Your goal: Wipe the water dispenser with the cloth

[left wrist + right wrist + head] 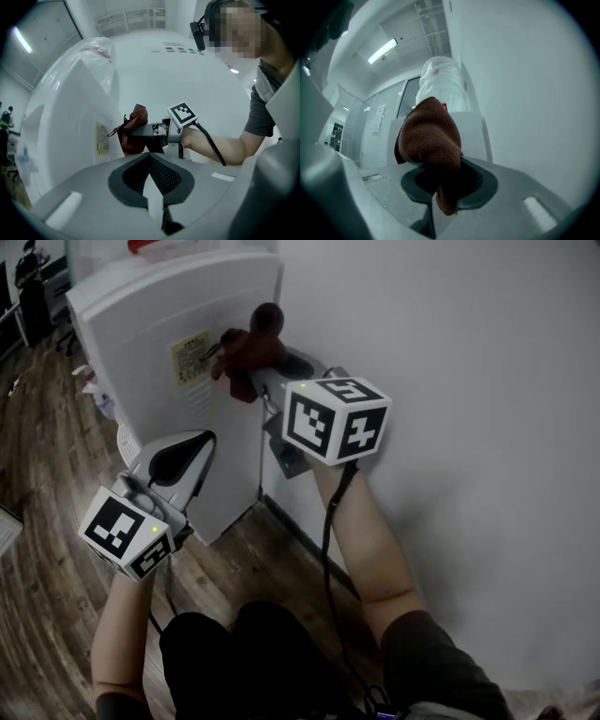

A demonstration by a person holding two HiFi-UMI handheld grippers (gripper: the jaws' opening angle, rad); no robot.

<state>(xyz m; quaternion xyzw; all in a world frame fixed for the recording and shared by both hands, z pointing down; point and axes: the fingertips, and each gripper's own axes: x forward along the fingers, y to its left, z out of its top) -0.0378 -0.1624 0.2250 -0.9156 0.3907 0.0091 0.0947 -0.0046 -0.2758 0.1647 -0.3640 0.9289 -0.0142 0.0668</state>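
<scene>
Right gripper (255, 373): clenched on the brown cloth (246, 348).
Cloth: against the water dispenser (141, 324) side panel, beside a yellow label (190, 358).
Left gripper (194, 452): jaws together, empty, lower down.

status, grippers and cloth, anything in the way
Right gripper shut on brown cloth, cloth at the side of the water dispenser, beside yellow label. Left gripper shut, empty, held low. Nothing blocking the panel.
</scene>
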